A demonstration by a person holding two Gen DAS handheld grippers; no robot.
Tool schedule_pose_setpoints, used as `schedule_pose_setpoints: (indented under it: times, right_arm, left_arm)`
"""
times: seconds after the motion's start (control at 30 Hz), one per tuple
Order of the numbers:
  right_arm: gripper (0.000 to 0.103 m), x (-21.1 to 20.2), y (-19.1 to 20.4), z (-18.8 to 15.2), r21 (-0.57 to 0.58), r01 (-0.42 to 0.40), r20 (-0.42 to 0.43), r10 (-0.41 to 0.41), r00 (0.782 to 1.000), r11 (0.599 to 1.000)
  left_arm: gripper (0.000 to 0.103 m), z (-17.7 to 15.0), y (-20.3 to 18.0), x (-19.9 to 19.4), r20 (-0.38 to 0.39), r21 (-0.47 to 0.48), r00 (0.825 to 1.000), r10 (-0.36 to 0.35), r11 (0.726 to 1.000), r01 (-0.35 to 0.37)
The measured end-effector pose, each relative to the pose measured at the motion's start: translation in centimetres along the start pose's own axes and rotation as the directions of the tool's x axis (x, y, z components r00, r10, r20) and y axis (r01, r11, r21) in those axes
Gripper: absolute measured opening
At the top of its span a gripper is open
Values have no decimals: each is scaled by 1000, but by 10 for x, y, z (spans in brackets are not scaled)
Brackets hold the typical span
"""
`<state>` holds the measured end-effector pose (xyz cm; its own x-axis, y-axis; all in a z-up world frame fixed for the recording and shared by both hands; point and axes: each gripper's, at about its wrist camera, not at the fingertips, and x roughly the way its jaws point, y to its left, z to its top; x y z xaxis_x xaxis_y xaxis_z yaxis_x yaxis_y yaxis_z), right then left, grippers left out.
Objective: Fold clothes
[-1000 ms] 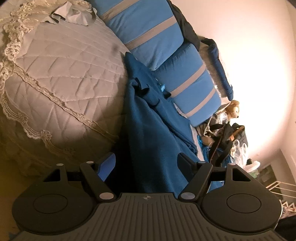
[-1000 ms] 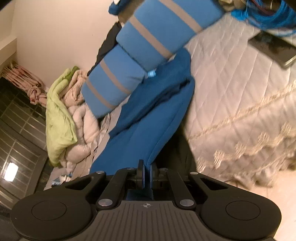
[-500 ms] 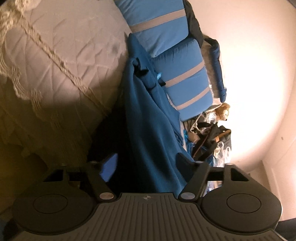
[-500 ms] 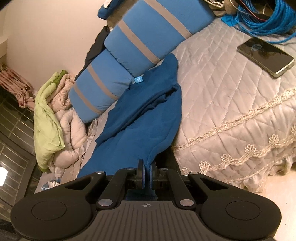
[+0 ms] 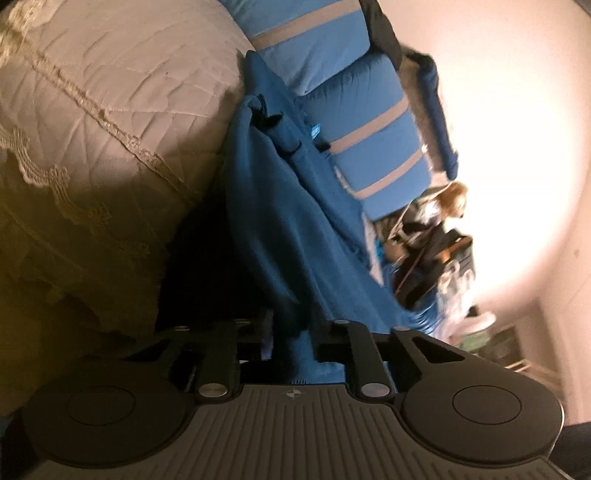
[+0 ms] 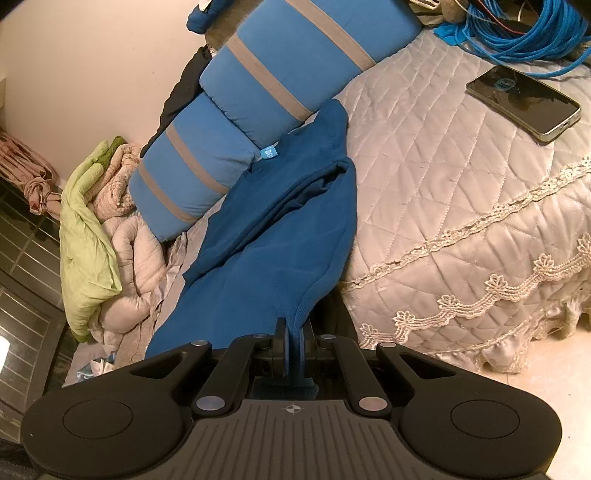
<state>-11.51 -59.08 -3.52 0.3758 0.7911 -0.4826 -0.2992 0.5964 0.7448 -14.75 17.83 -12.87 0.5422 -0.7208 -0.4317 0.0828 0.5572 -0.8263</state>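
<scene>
A dark blue garment (image 5: 291,221) lies stretched across the quilted bedspread (image 5: 122,96), from the pillows to the bed's near edge. In the left wrist view my left gripper (image 5: 293,328) is shut on the garment's near edge. In the right wrist view the same garment (image 6: 280,236) runs from the pillows down to my right gripper (image 6: 293,332), which is shut on its ribbed hem. Both grippers hold the cloth off the bed's edge.
Two blue pillows with grey stripes (image 6: 258,92) lie behind the garment. A phone (image 6: 522,101) and a coil of blue cable (image 6: 524,29) lie on the bedspread. A green and beige bedding heap (image 6: 99,229) sits left. A plush toy and bags (image 5: 439,229) crowd the far side.
My left gripper, open around the garment earlier, has closed on its edge. The right gripper stayed shut on the hem and pulled back, so more of the bedspread and the phone show.
</scene>
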Motion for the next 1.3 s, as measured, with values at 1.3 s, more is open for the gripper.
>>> schedule_pose_setpoints:
  times: [1.3]
  right_arm:
    - [7, -43, 56, -2, -165, -298, 19, 305, 952, 940]
  left_arm:
    - [5, 11, -81, -68, 89, 294, 974, -210, 940, 176]
